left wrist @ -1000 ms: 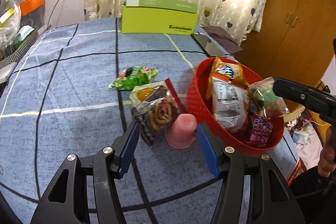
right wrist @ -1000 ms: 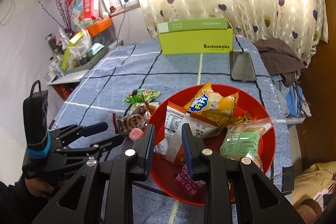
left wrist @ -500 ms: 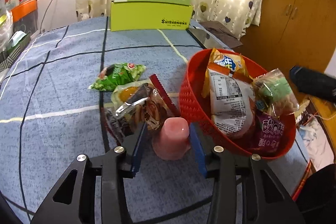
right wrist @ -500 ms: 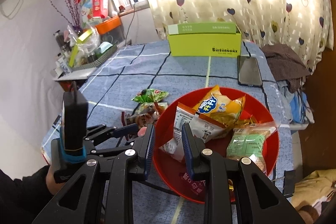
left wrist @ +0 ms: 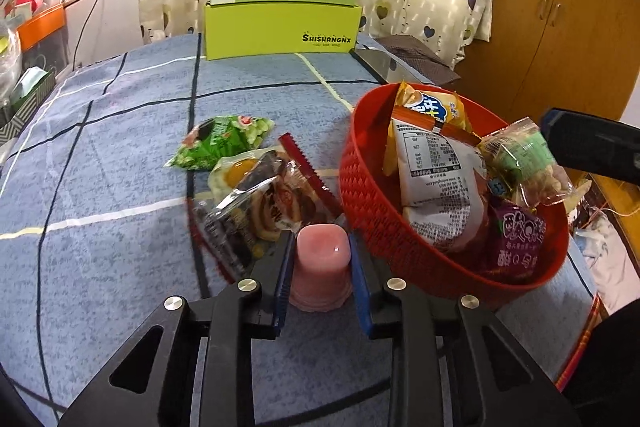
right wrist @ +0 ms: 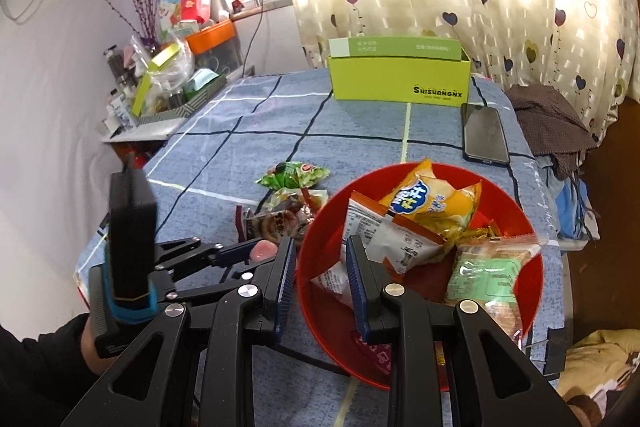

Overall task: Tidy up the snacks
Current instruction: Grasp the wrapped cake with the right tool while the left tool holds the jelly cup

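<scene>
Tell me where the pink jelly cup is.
The pink jelly cup stands upside down on the blue cloth, clamped in the left gripper, just left of the red basket.

basket [left wrist: 360, 187]: lower snacks buried under the top packs | jelly cup [left wrist: 320, 263]: sides covered by left gripper [left wrist: 320, 267] pads, just closed in | phone [left wrist: 376, 67]: near end behind basket rim | biscuit pack [right wrist: 276, 223]: print too small to read | shelf clutter [right wrist: 160, 83]: blurred
</scene>
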Available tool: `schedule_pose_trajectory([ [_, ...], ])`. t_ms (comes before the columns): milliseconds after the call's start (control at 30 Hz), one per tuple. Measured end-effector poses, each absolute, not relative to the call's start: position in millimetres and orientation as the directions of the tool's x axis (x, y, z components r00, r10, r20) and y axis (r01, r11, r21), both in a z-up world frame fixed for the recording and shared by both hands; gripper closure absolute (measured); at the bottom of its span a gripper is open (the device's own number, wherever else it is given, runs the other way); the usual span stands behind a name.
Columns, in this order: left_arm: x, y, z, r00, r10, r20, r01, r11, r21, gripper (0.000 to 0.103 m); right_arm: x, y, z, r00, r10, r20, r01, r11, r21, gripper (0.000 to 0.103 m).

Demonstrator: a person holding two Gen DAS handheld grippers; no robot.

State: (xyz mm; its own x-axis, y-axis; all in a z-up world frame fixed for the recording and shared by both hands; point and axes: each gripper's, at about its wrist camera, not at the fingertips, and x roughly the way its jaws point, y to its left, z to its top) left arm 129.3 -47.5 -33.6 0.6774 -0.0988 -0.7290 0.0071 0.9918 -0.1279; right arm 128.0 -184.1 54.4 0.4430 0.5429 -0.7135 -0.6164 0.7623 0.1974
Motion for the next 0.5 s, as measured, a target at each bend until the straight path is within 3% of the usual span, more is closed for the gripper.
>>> schedule_pose_trajectory([
  [500,88,6,-12,0.722,-0.047,-0.69,-0.079,0.986,-0.15,0.075,127,-129,39,0.391,0.516,-0.763,-0.668,0.729,0.151,0.079],
])
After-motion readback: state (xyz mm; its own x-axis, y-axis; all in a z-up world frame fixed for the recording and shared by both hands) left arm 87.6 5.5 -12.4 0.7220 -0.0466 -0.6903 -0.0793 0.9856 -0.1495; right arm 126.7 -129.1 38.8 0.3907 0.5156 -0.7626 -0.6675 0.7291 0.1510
